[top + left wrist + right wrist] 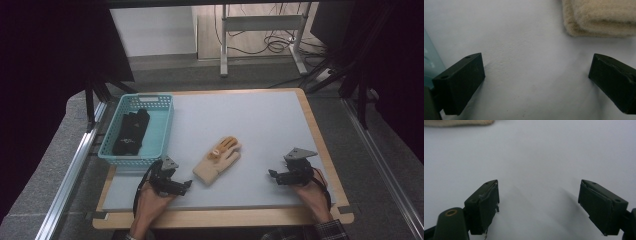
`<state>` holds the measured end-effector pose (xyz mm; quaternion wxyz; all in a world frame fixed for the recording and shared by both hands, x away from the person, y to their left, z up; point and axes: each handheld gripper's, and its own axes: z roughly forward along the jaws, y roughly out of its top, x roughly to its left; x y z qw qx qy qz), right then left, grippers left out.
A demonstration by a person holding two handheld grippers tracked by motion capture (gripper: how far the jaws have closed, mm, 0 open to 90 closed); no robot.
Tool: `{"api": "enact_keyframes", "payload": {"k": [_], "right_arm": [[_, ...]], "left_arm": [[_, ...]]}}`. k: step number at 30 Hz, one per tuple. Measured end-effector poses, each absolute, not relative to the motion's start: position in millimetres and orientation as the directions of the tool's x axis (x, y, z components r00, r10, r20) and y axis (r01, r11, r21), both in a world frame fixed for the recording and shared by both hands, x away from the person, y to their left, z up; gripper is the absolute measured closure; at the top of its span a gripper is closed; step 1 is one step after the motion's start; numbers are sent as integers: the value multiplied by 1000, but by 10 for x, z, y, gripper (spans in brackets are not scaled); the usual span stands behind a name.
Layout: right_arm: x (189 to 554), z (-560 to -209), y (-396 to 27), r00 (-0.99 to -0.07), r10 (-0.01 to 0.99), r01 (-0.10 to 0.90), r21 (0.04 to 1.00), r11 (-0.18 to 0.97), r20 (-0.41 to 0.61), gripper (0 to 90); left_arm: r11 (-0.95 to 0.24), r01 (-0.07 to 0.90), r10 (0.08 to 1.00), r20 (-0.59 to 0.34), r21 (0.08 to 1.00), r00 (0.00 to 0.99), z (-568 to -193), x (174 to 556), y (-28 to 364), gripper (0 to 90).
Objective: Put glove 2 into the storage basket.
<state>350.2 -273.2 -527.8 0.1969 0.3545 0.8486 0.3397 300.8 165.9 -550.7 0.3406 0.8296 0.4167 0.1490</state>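
Note:
A cream glove with orange fingertips (218, 160) lies flat near the middle of the grey mat (260, 130). Its fuzzy cuff (601, 17) fills the top right of the left gripper view. A pair of black gloves (131, 132) lies inside the teal basket (165, 131) at the left. My left gripper (189, 185) rests low on the mat just left of the glove's cuff, open, jaws wide apart with bare mat between them. My right gripper (271, 175) sits at the right of the mat, open and empty, pointing toward the glove (459, 122).
The mat lies on a wooden tabletop (320, 135). The basket's corner (430, 62) shows close beside my left jaw. Metal rails (70, 175) run along both table sides. A white frame and cables (260, 30) stand on the floor beyond.

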Motion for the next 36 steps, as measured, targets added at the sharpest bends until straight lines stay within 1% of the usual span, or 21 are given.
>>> {"api": "enact_keyframes", "payload": {"k": [3,9,11,14,17,23,26,32,35,36], "right_arm": [[3517,-5296,-2777,-663,747,489,723,489,-57,145],[3518,-5303,-2782,-658,751,494,723,483,-52,140],[3518,-5304,-2784,-658,752,495,723,481,-50,140],[3518,-5305,-2783,-657,752,495,724,481,-51,141],[3518,-5306,-2784,-656,753,495,725,480,-51,140],[3518,-5308,-2784,-657,753,493,726,480,-52,140],[3518,-5309,-2784,-656,753,493,726,480,-52,140],[3518,-5307,-2785,-657,752,494,725,481,-52,140],[3518,-5308,-2785,-657,752,493,725,481,-52,140],[3517,-5308,-2785,-657,752,493,725,481,-52,141]], "left_arm": [[-430,589,783,-42,684,621,-5482,2999,1642,24],[-453,563,752,-43,691,657,-5360,2985,1548,18],[-456,559,738,-57,693,673,-5271,3014,1474,18],[-445,561,723,-89,698,685,-5186,3084,1375,20],[-446,562,714,-102,697,693,-5132,3153,1291,20],[-466,577,693,-130,670,710,-5009,3456,976,27],[-485,589,694,-126,646,709,-5023,3575,820,29],[-517,600,687,-122,610,716,-5095,3696,647,42],[-542,604,687,-107,584,719,-5151,3731,555,58],[-564,603,685,-88,564,723,-5188,3745,505,66]]}}
